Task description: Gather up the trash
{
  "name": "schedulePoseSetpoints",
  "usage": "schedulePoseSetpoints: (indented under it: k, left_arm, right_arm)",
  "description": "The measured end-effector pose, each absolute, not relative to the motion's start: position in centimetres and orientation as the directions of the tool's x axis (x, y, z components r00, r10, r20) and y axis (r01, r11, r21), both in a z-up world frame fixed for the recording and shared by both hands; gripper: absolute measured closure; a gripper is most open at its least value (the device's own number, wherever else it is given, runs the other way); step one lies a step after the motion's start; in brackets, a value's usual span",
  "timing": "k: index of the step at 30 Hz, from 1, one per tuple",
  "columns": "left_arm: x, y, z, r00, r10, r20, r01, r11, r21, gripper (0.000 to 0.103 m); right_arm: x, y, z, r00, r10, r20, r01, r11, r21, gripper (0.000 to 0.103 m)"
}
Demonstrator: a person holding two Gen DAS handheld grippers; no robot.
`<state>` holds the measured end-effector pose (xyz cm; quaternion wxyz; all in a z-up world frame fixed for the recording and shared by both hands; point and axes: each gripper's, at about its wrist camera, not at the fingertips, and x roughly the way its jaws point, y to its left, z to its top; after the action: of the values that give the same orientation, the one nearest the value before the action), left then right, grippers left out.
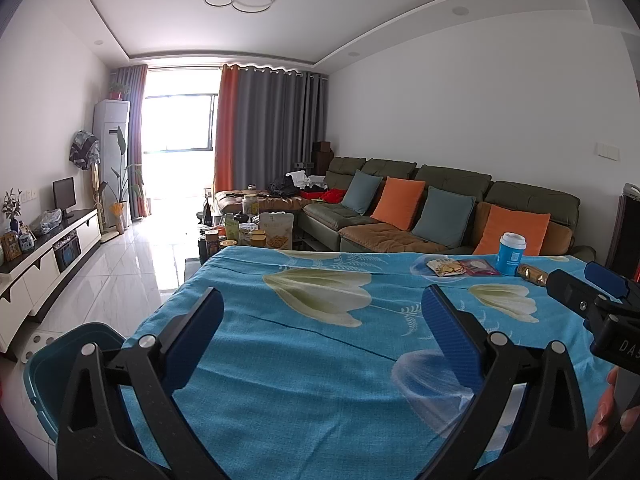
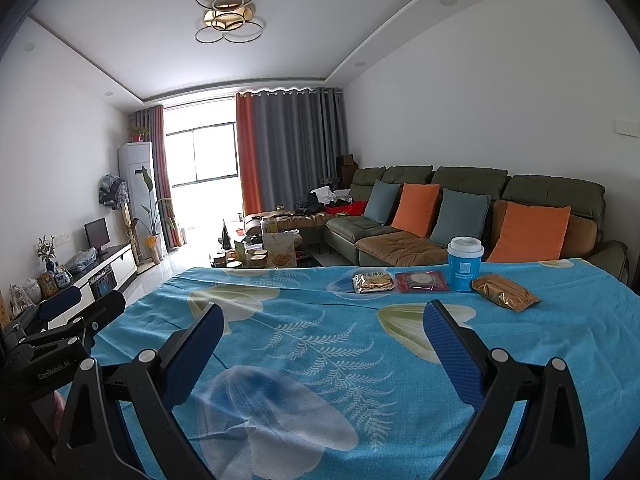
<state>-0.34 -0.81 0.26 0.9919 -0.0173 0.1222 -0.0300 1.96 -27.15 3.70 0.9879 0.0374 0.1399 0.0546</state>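
Note:
On the far side of a table with a blue flowered cloth (image 2: 304, 344) stand a blue paper cup with a white lid (image 2: 464, 264), a gold snack packet (image 2: 505, 291), a red wrapper (image 2: 422, 281) and a biscuit packet (image 2: 372, 282). The same cup (image 1: 511, 254), gold packet (image 1: 532, 273), red wrapper (image 1: 480, 267) and biscuit packet (image 1: 445, 267) show at the right in the left wrist view. My left gripper (image 1: 322, 312) is open over the near cloth, holding nothing. My right gripper (image 2: 322, 320) is open too, well short of the trash.
A teal bin (image 1: 60, 364) stands at the table's near left corner. The right gripper body (image 1: 592, 304) reaches in from the right of the left view. Beyond the table are a cluttered coffee table (image 1: 248, 232), a green sofa with cushions (image 1: 440, 208) and a TV cabinet (image 1: 48, 256).

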Motion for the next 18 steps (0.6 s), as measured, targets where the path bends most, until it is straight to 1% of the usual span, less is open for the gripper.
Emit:
schedulePoseSetpoints:
  k: [18]
  left_arm:
    - [-0.18,-0.71,0.01,0.968,-0.063,-0.244,0.054,0.998,-0.042,0.005]
  right_arm:
    - [1.99,-27.22,3.66,0.954,0.118,-0.274,-0.097,0.991,0.09,0.007]
